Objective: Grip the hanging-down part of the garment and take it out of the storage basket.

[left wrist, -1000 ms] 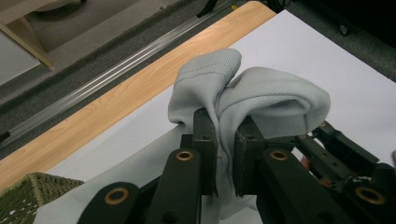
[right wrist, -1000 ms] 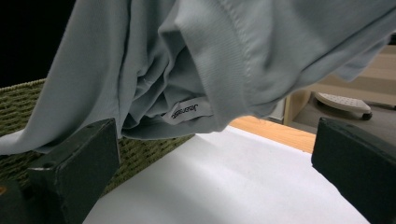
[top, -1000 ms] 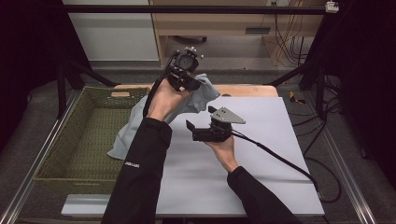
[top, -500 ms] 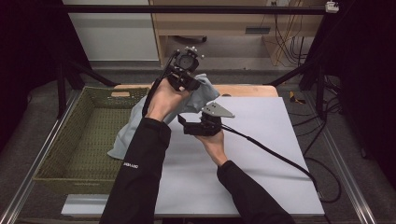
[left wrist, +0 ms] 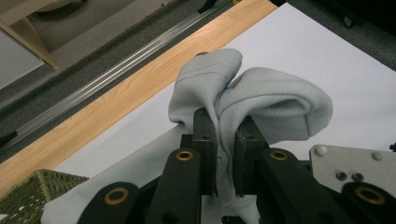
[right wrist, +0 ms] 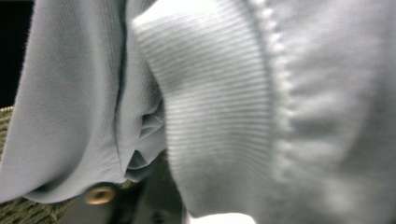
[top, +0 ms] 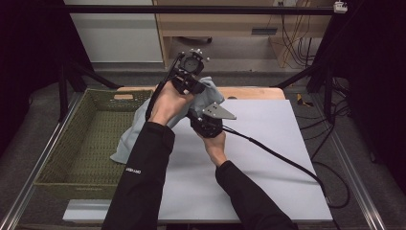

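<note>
a pale grey-blue knit garment (top: 143,125) hangs bunched at the centre of the high view, slightly left, lifted at its top and draping down to the lower left over the basket (top: 72,143) edge and the white desk (top: 268,158). in the left gripper view its folded, stitched hem (left wrist: 219,74) bulges up at mid-frame, pinched between the left gripper (left wrist: 225,154) jaws.

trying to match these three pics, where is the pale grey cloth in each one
High view: the cloth hangs from the left gripper, draping from mid-table over the basket edge.
Left gripper view: centre, bunched between the fingers.
Right gripper view: across nearly the whole frame, close up.
Shared landmark: the green woven basket, at lower left in all three.
</note>
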Available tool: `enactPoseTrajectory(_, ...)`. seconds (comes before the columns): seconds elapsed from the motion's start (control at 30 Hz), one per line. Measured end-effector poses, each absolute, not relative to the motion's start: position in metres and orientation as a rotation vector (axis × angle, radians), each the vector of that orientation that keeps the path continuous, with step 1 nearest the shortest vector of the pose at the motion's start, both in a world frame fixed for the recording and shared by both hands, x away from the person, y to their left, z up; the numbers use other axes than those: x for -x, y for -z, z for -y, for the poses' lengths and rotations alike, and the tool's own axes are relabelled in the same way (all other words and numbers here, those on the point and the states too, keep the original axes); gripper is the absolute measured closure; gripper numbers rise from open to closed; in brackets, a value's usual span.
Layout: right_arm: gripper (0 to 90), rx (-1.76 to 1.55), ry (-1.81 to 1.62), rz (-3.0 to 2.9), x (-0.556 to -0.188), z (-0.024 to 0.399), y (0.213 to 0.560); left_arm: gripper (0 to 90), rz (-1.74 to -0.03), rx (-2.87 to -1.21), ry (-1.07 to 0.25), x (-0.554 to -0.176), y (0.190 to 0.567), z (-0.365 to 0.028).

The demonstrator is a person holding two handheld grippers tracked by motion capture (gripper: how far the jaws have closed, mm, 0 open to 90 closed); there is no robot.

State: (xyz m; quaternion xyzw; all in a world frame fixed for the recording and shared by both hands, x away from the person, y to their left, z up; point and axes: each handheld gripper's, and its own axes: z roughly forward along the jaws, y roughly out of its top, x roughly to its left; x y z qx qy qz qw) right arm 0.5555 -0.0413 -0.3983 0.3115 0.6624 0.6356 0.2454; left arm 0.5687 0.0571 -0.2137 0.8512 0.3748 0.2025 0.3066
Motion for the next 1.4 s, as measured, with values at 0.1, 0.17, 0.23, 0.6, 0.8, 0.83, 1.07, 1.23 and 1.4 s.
enactPoseTrajectory(0.1,86.1,-0.847,-1.713,-1.82,-0.556,0.042,0.398,80.8,-0.996,-2.24,-0.533,-0.569,0.214,-0.058)
enactPoseTrajectory(0.17,86.3,-0.86,-1.706,-1.823,-0.555,0.042,0.397,80.8,-0.998,-2.243,-0.536,-0.569,0.214,-0.059)
enactPoseTrajectory(0.23,86.5,-0.849,-1.68,-1.834,-0.554,0.045,0.396,80.8,-0.997,-2.241,-0.539,-0.569,0.214,-0.057)
enactPoseTrajectory(0.6,86.8,-0.874,-1.679,-1.831,-0.546,0.073,0.386,80.8,-0.995,-2.251,-0.559,-0.568,0.213,-0.054)
enactPoseTrajectory(0.8,86.9,-0.841,-1.664,-1.837,-0.534,0.095,0.38,80.8,-0.995,-2.263,-0.566,-0.569,0.215,-0.049)
enactPoseTrajectory(0.83,86.9,-0.841,-1.664,-1.837,-0.534,0.095,0.38,80.8,-0.995,-2.263,-0.566,-0.569,0.215,-0.049)
enactPoseTrajectory(1.07,86.9,-0.813,-1.617,-1.832,-0.523,0.119,0.37,80.8,-0.969,-2.281,-0.563,-0.567,0.214,-0.041)
enactPoseTrajectory(1.23,86.9,-0.812,-1.628,-1.825,-0.517,0.127,0.363,80.8,-0.971,-2.274,-0.551,-0.566,0.214,-0.038)
enactPoseTrajectory(1.4,86.9,-0.805,-1.585,-1.817,-0.513,0.144,0.358,80.8,-0.968,-2.267,-0.554,-0.564,0.214,-0.035)
